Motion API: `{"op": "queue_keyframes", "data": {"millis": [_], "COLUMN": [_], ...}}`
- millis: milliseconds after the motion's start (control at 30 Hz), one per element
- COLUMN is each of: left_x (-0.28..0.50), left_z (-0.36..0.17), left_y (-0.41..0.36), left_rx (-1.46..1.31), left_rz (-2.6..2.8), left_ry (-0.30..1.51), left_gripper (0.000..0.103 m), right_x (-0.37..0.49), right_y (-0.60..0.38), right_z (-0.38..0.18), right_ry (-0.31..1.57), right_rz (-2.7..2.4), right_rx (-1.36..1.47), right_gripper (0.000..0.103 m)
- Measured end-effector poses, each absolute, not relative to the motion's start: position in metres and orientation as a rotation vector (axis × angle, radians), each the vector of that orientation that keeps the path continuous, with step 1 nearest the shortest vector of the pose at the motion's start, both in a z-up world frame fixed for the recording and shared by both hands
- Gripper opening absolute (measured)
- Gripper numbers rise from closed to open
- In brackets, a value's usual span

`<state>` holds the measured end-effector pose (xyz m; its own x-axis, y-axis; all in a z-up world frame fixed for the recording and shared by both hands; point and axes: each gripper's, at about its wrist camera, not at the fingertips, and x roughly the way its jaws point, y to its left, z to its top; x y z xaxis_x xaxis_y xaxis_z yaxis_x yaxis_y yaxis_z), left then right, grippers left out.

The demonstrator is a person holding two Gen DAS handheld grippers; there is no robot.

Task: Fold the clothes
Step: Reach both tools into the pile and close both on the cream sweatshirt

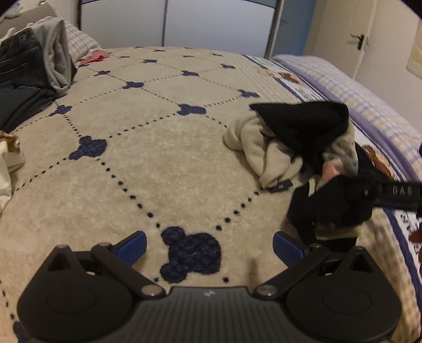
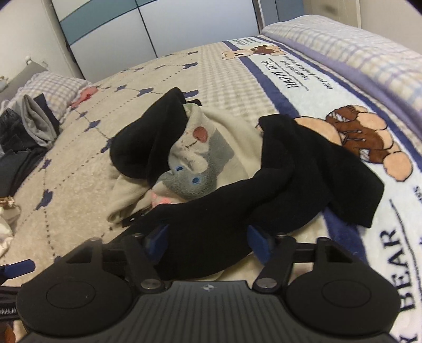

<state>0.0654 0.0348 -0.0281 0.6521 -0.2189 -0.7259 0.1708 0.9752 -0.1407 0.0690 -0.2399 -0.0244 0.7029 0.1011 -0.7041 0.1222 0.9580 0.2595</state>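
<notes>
A crumpled garment lies on the bed: cream fleece with a grey cartoon print [image 2: 195,163] and black parts [image 2: 287,182]. It also shows in the left wrist view [image 1: 298,147] at the right. My right gripper [image 2: 208,240] is open, its blue pads [image 2: 158,237] on either side of a fold of the black fabric, with the cloth between the jaws. Its arm shows in the left wrist view [image 1: 395,195] reaching into the garment. My left gripper [image 1: 209,248] is open and empty, low over the beige blanket, left of the garment.
A beige blanket with navy clover marks [image 1: 147,147] covers the bed. A bear-print blanket [image 2: 329,110] lies at the right. A pile of jeans and grey clothes [image 1: 34,66] sits far left by a checked pillow [image 2: 52,87]. Wardrobe doors [image 1: 171,21] stand behind.
</notes>
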Motion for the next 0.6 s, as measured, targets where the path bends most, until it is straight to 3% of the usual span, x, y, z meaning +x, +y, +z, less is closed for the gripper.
{"op": "queue_keyframes", "data": {"millis": [167,267,600], "left_x": [0.063,0.059,0.045], "left_z": [-0.022,-0.019,-0.031], "left_y": [0.037,0.037,0.037], "left_rx": [-0.112,-0.146,-0.361], "left_rz": [-0.227,-0.251,-0.368], "left_ry": [0.822,0.83,0.921], "left_gripper": [0.097,0.095,0.083], "right_x": [0.058,0.052,0.02], "right_y": [-0.233,-0.233,-0.232], "right_z": [-0.017,-0.013,-0.002], "right_ry": [0.757,0.747,0.736], "right_rz": [0.021,0.017,0.101], "right_rx": [0.253,0.238,0.229], "right_gripper": [0.023,0.014,0.01]}}
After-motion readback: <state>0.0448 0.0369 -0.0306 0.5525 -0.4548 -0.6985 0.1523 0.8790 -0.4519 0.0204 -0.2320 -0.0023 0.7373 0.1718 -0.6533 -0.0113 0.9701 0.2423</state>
